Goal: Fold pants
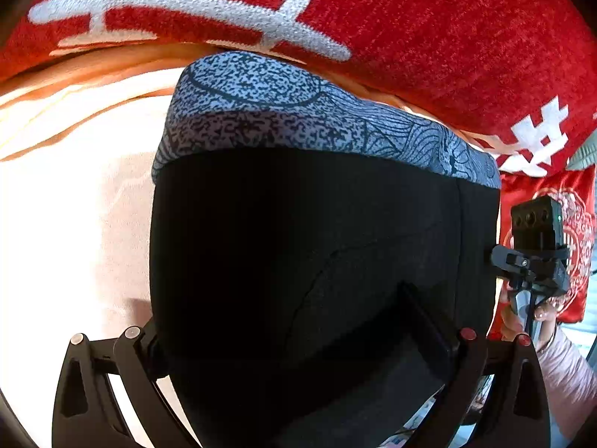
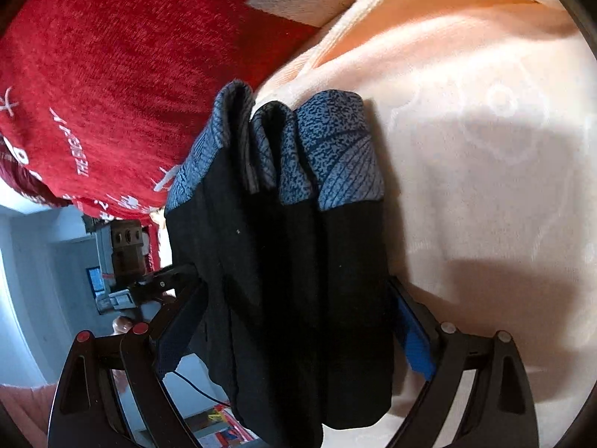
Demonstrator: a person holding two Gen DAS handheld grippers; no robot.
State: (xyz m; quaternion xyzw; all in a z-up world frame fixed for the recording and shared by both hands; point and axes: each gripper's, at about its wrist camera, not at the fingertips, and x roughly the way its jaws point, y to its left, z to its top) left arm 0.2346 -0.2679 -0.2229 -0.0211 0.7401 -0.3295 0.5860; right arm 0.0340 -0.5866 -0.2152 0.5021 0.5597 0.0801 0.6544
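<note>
The left gripper (image 1: 298,339) fills the bottom of its own view, and its two black fingers stand on each side of the folded pants (image 1: 306,246), which are clamped between them. The left finger is hidden by the cloth; of the right one only the dark pad shows, pressed into the black fabric in the lower right of the frame. The pants cover the whole centre of this view, black below, with a blue-grey patterned band (image 1: 298,112) along their upper edge.

The right gripper (image 2: 298,321) is in the bottom of its own view and is closed on the same pants (image 2: 291,261), here gathered in several upright folds. One finger with a dark pad lies against the bundle in the lower left, and the other finger, with a blue pad (image 2: 414,339), touches it in the lower right. The patterned band (image 2: 335,156) is at the top of the folds, in the centre of the frame.

Behind the pants lies a pale peach blanket (image 2: 466,130), which takes the right side of the right wrist view and the left side of the left wrist view. A red blanket (image 1: 429,30) with white marks runs across the top of the left view. At the right edge of that view the other gripper's camera block is seen, with a hand (image 1: 522,321) in a light pink sleeve (image 1: 567,377) under it.
</note>
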